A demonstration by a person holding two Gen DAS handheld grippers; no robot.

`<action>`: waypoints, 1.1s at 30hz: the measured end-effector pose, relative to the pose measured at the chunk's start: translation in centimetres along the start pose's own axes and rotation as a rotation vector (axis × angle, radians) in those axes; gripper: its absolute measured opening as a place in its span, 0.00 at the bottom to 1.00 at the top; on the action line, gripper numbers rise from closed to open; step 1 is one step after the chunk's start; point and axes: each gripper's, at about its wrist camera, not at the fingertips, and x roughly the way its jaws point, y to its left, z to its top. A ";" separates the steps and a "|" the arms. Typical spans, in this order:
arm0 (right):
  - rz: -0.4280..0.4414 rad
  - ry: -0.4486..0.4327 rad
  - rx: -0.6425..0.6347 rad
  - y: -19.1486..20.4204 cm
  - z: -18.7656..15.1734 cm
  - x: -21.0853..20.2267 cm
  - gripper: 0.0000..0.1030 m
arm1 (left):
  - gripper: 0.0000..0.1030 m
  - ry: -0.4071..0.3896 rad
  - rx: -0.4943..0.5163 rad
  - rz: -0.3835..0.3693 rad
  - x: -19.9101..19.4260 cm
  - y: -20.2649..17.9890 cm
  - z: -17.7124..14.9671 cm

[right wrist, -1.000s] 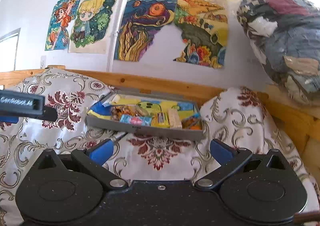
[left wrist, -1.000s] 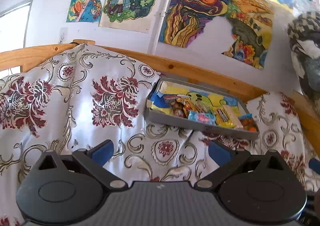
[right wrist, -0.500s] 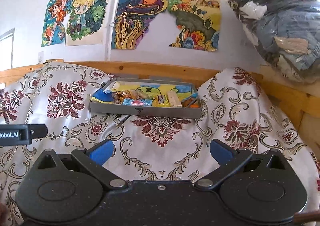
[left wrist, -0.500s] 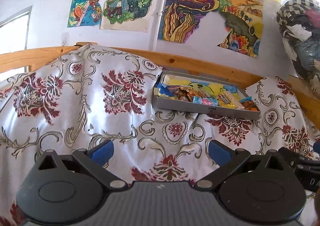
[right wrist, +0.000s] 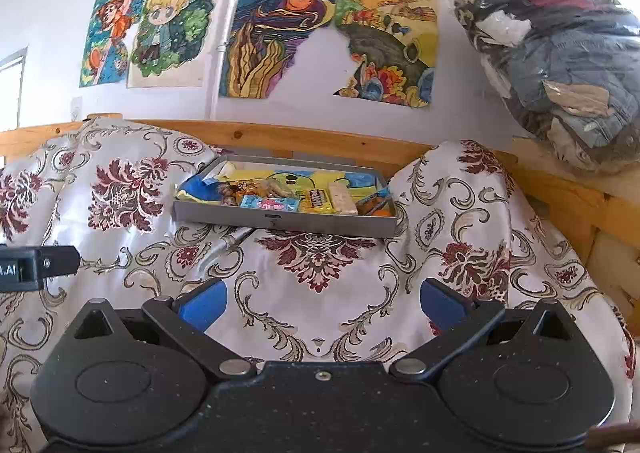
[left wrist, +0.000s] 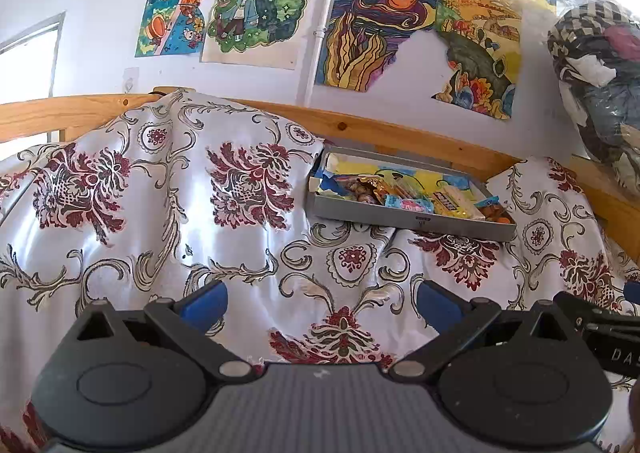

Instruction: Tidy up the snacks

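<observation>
Floral bedspread (right wrist: 320, 293); snack tray (right wrist: 280, 219) ahead; both claws empty, spread.

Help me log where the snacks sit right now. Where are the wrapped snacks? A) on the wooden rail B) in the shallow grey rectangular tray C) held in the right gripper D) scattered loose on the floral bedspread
B: the wrapped snacks lie inside the shallow grey rectangular tray, which rests on the floral bedspread; the left gripper and the right gripper are both open and empty.
</observation>
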 end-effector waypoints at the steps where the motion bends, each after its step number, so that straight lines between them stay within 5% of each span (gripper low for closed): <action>1: 0.001 -0.001 -0.007 0.1 0.0 0.0 0.99 | 0.99 0.000 -0.001 0.000 0.0 0.0 0.0; 28: 0.011 0.014 -0.046 0.9 -0.5 0.2 0.99 | 0.99 0.015 0.011 -0.001 -0.1 -0.1 -0.5; 33: 0.011 0.017 -0.050 0.9 -0.4 0.3 0.99 | 0.99 0.014 0.060 0.071 -0.3 -0.8 -0.2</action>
